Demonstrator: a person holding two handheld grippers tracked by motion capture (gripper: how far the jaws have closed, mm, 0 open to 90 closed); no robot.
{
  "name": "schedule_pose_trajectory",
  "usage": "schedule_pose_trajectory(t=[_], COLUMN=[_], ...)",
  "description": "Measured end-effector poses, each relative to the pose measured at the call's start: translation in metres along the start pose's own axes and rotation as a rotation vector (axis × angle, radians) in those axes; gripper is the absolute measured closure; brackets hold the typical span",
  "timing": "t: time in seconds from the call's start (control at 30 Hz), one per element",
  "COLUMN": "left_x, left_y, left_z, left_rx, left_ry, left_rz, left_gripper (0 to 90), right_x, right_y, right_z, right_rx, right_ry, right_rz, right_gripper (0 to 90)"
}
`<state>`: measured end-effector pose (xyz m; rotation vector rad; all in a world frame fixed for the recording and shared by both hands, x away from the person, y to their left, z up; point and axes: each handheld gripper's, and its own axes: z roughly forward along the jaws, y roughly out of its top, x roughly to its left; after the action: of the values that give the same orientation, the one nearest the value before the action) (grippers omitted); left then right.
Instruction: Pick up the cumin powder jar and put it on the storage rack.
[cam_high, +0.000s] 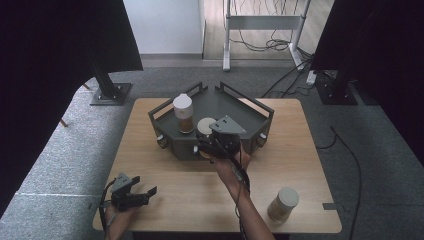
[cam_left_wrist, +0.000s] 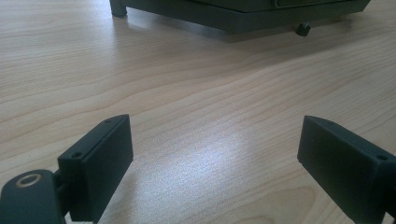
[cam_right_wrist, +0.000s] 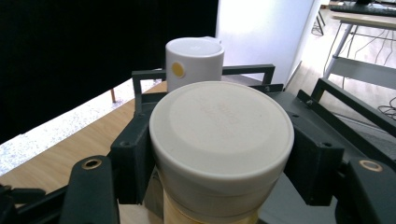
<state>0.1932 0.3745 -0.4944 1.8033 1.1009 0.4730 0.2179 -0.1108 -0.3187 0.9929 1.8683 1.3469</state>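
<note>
Black fingers (cam_right_wrist: 133, 161) of the right gripper (cam_right_wrist: 219, 163) are clamped on either side of a jar's pale lid, holding the jar (cam_high: 204, 128) just over the front edge of the dark tray (cam_high: 250, 112). From above, the right gripper (cam_high: 218, 142) sits at the tray's front corner, with the person's right hand and forearm reaching up to it from the near side of the table (cam_high: 150, 165).

Taking that tray as the landmark: the table spreads out beneath it in light wood, and the tray stands toward the far middle of it, an angular thing with raised rails and small knobs on its front faces. Inside the tray, on its left part, stands a second jar (cam_high: 183, 113) with a white lid and brownish contents; in the right gripper view it rises just behind the held jar, a small yellow dot on its lid (cam_right_wrist: 195, 60). A third jar (cam_high: 283, 203) stands well apart from the tray, near the table's front right corner.

Well in front of the tray and to its left, near the table's front edge, the left gripper (cam_high: 131, 194) rests low over the wood. Its jaws stand wide apart with nothing between them, only bare table (cam_left_wrist: 196, 116), the tray's underside (cam_left_wrist: 233, 18) farther off.
</note>
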Motion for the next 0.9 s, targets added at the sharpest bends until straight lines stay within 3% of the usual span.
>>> schedule_pose_trajectory(t=[0.23,0.6,0.9], left_x=[0.001,0.002,0.004], left_y=[0.0,-0.001,-0.002], left_z=[-0.001,-0.002,-0.003], left_rx=[0.001,0.002,-0.002], left_ry=[0.001,-0.001,-0.001], left_rz=[-0.002,-0.004,-0.009], left_gripper=[10.4,10.5,10.5], right_x=[-0.009,-0.016,-0.024], right_y=[0.007,0.023,0.026], right_z=[0.01,0.024,0.043], right_rx=[-0.002,-0.025,-0.016], right_ry=[0.0,-0.036,-0.054], right_rz=[0.021,0.015,0.019], right_gripper=[32.8,32.8,32.9])
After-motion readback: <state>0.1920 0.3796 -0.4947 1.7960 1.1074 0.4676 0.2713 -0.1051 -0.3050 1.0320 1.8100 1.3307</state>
